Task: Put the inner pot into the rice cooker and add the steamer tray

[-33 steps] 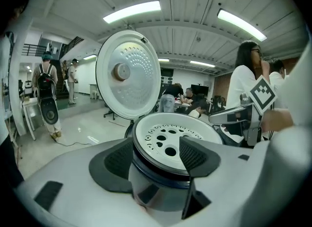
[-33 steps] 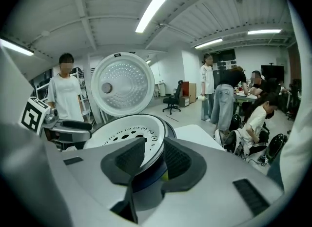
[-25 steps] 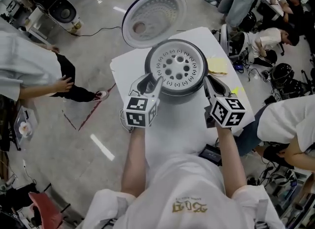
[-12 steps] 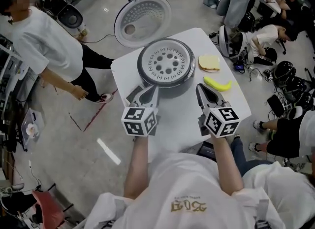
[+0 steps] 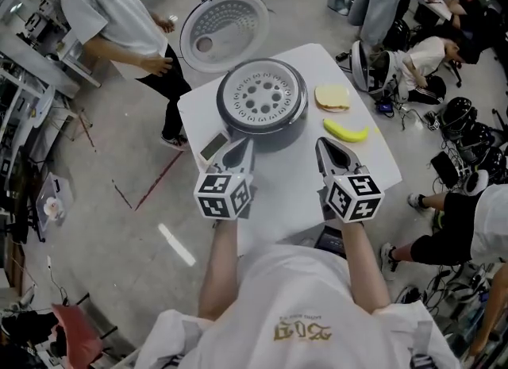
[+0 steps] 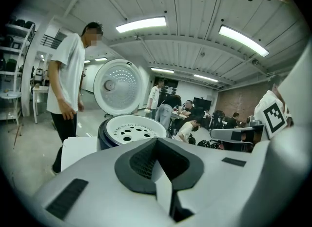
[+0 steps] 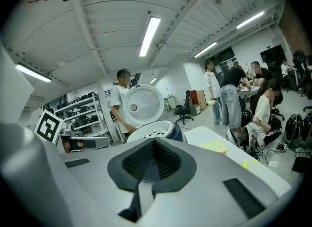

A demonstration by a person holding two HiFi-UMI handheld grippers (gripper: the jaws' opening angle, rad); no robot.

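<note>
The dark rice cooker (image 5: 274,125) stands on the white table (image 5: 294,189) with its round lid (image 5: 225,30) swung open at the far side. The white perforated steamer tray (image 5: 260,96) sits in its top; the inner pot is hidden under it. My left gripper (image 5: 240,150) is shut and empty, just short of the cooker's near left side. My right gripper (image 5: 329,149) is shut and empty too, off the cooker's near right side. In the left gripper view the tray (image 6: 129,124) shows beyond the jaws; in the right gripper view the cooker (image 7: 156,131) does.
A sandwich (image 5: 332,97) and a banana (image 5: 345,130) lie on the table right of the cooker. A small grey device (image 5: 213,147) lies by the left gripper. A person (image 5: 119,18) stands close to the table's far left corner; others sit at right.
Both grippers have pulled back from the cooker's rim toward me and closed. The steamer tray stays seated in the cooker. The bystander has walked round to the far left.
</note>
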